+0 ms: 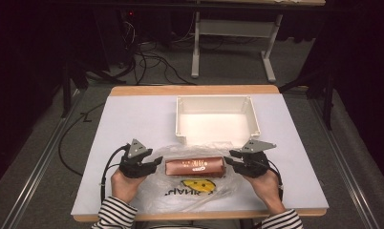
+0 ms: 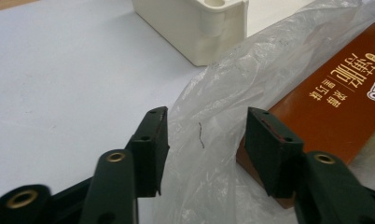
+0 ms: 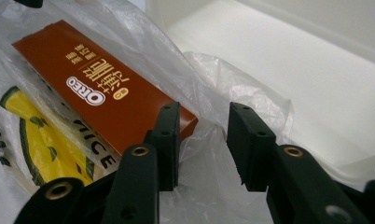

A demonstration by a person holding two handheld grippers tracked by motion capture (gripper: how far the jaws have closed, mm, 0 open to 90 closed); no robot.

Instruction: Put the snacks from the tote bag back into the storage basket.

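A brown Oreo box point(image 1: 196, 167) lies lengthwise on a clear plastic bag point(image 1: 199, 188) with a yellow print, near the table's front edge. My left gripper point(image 1: 157, 162) is at the box's left end and my right gripper point(image 1: 230, 160) at its right end. In the left gripper view the gripper point(image 2: 206, 116) stands open over a fold of the bag point(image 2: 209, 154), with the box point(image 2: 335, 98) just beyond its right jaw. In the right gripper view the gripper point(image 3: 204, 109) is open, with crumpled bag film point(image 3: 232, 79) between the jaws and the corner of the box point(image 3: 101, 93) behind its left jaw.
A white rectangular bin point(image 1: 178, 117) with nothing in it stands just behind the bag, at the table's middle back. The pale table top point(image 1: 133, 119) stretches bare to the left and right. Striped sleeves come in from the bottom edge.
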